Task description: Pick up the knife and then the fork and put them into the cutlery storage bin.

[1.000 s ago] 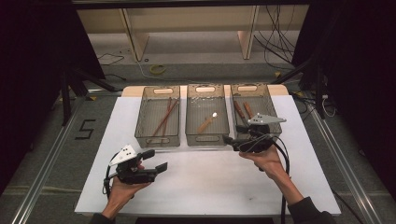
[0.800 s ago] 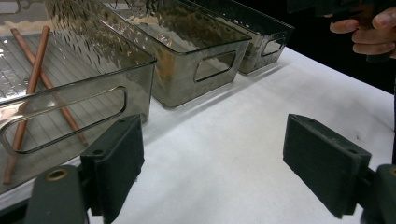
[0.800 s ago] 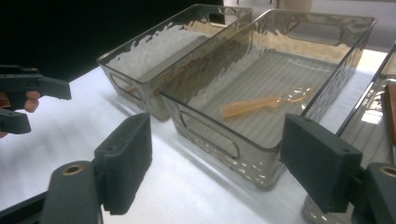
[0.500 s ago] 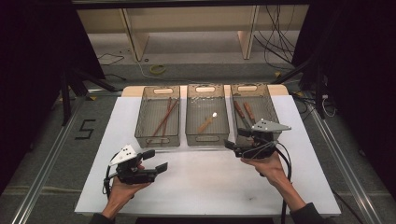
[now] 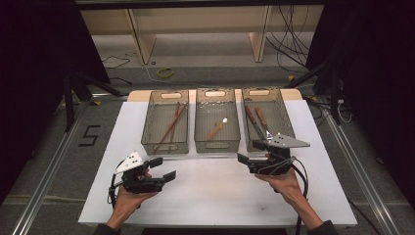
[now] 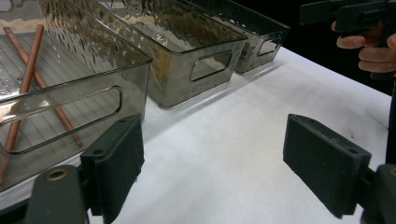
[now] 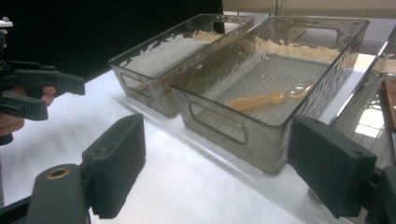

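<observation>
Two hand-held grippers, left (image 5: pixel 162 169) and right (image 5: pixel 247 161), jaws apart, empty; right's just widened, near middle bin (image 5: pixel 217 142).

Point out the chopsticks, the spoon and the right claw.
chopsticks (image 5: pixel 172 125): high view, middle of the crossed sticks in the left bin.
spoon (image 7: pixel 261 100): right gripper view, the handle, in the middle bin.
right claw (image 5: pixel 247 163): high view, between its two fingertips, open above the white tabletop.

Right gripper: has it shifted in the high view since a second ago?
Yes. The right gripper has drawn back from the right-hand bin toward the table's near edge and hangs over bare white tabletop; its jaws have just been opening, nothing between them.
</observation>
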